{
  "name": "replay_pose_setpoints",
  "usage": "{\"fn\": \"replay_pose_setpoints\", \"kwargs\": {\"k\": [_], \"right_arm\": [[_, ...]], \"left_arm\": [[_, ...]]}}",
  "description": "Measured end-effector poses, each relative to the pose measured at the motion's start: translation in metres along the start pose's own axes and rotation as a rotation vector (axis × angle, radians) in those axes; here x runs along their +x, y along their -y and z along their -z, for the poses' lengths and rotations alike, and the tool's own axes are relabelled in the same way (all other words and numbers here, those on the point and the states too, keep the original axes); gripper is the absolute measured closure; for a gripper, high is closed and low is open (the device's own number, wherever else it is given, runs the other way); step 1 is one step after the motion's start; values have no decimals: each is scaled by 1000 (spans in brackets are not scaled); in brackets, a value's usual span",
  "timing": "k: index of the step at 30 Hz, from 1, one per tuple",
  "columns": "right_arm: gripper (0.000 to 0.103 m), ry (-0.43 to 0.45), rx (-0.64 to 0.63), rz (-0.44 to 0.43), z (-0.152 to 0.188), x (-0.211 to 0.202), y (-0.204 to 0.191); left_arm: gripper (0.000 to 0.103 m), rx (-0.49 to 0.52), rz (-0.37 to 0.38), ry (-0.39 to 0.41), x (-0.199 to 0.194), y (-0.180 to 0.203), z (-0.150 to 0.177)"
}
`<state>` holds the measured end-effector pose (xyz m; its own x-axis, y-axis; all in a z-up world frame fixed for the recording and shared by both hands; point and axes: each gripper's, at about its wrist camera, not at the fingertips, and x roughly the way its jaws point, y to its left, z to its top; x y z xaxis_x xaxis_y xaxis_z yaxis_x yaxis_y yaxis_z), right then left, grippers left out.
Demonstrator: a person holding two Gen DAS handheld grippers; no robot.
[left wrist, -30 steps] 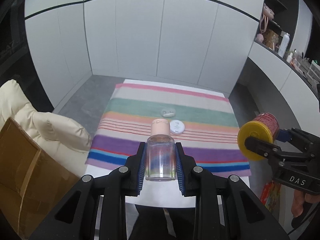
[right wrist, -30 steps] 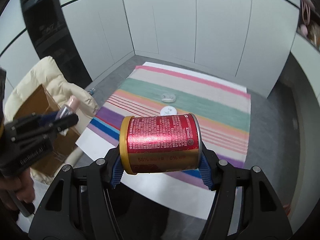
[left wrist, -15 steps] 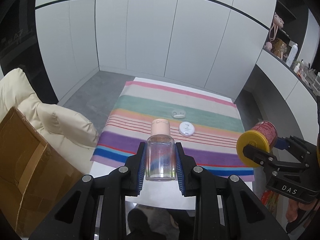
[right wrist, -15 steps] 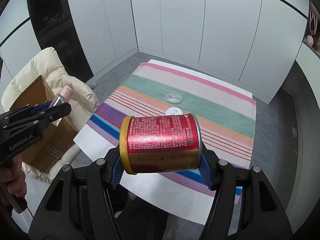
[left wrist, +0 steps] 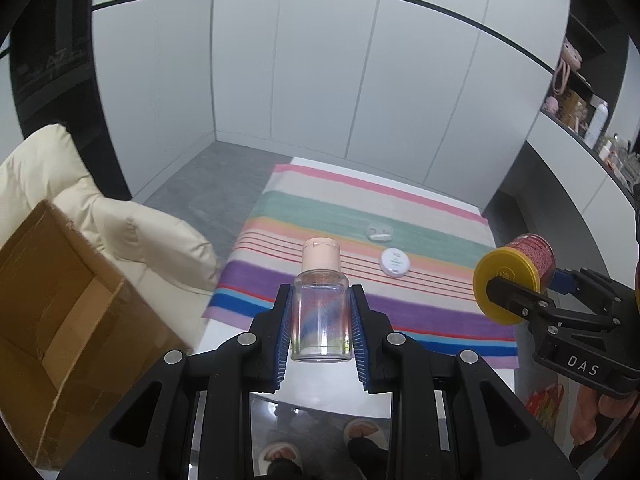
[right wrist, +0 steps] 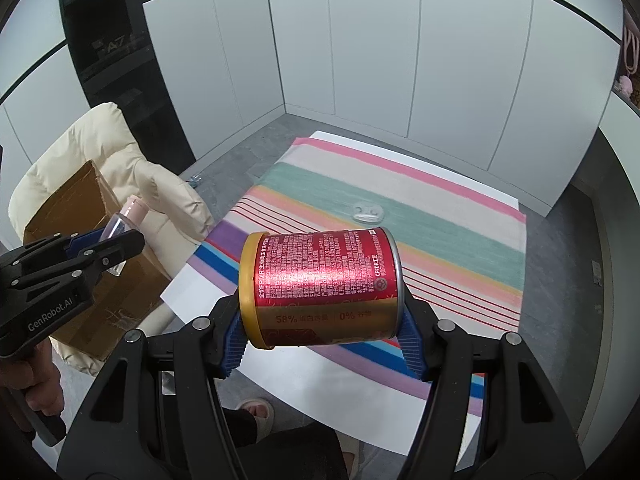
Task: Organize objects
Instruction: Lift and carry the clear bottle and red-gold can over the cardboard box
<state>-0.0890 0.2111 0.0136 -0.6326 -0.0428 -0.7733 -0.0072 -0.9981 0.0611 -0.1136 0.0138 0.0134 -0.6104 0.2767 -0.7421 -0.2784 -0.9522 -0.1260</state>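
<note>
Both views are evenly and softly lit, bright without harsh shadows. The fisheye lens bends the white cabinet doors (left wrist: 360, 80) into curves and darkens the corners to black. A pale highlight streaks across the red can (right wrist: 320, 284), and the glossy white table (left wrist: 320, 400) mirrors what hangs above it. The clear bottle (left wrist: 321, 320) is sharp in the left view; the dark panel (left wrist: 52, 68) at the left edge is smeared.
</note>
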Motion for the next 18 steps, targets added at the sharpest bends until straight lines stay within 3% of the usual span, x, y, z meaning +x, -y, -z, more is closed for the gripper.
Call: {"fn": "replay_pose_setpoints", "kwargs": {"k": [18], "right_arm": [[38, 5, -100, -88, -18, 20, -87]], "left_arm": [[75, -79, -104, 6, -27, -76, 22]]}}
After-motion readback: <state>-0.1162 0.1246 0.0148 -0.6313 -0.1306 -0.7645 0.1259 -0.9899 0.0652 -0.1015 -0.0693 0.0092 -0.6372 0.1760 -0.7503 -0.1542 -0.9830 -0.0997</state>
